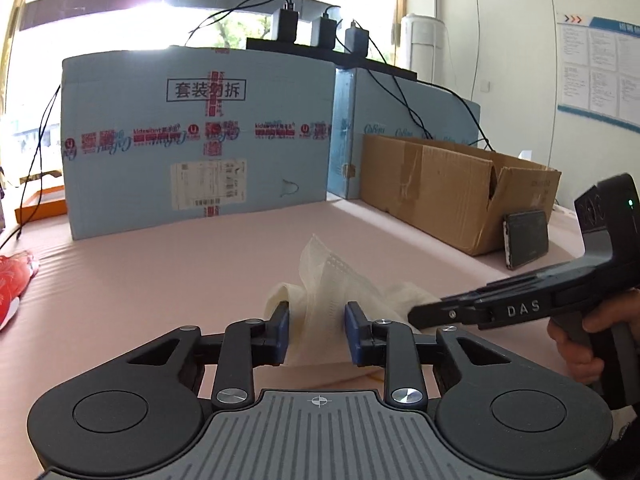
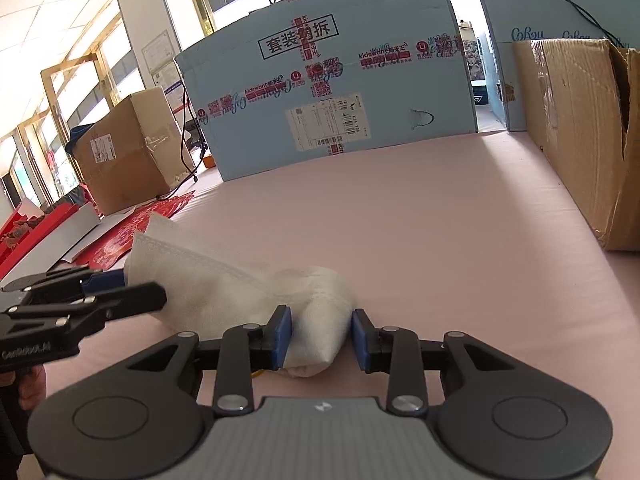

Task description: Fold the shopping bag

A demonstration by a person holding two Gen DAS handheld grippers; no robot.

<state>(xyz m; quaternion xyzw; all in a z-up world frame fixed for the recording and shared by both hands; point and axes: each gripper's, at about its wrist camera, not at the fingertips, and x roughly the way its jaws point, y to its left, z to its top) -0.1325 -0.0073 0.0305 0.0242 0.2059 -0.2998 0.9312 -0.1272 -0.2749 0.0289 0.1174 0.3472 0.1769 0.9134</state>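
White non-woven fabric, bunched and partly rolled: the shopping bag (image 1: 340,280) lies on the pink table cover (image 1: 160,272), near its front edge, between the two tools. In the left wrist view the left gripper (image 1: 316,332) has its blue-padded fingers (image 1: 282,328) spread, one on each side of a fold of the bag; the fabric passes between them, and a gap shows on the right pad's side, so no pinch is seen. The right gripper (image 1: 416,314) enters from the right, held by a hand (image 1: 576,344) on its black grip, its tip against the bag's right end.

In the right wrist view the right gripper (image 2: 322,336) also stands spread, its blue fingers (image 2: 362,336) flanking the rolled end of the bag (image 2: 256,296); the left pad touches the fabric, the right pad stands clear of it. The left gripper (image 2: 120,288) reaches in from the left, its tip at the bag's raised upper edge.

Farther back on the right stands a brown cardboard box (image 1: 452,188) with a torn flap, and a dark phone (image 1: 526,238) leans against its near corner. At the left edge lies red printed paper (image 2: 132,232). Behind all stands a large light-blue carton (image 1: 200,140) with a shipping label and red tape, and on its top sit black chargers (image 1: 324,32) with cables. A wall notice board (image 1: 600,68) hangs at far right.
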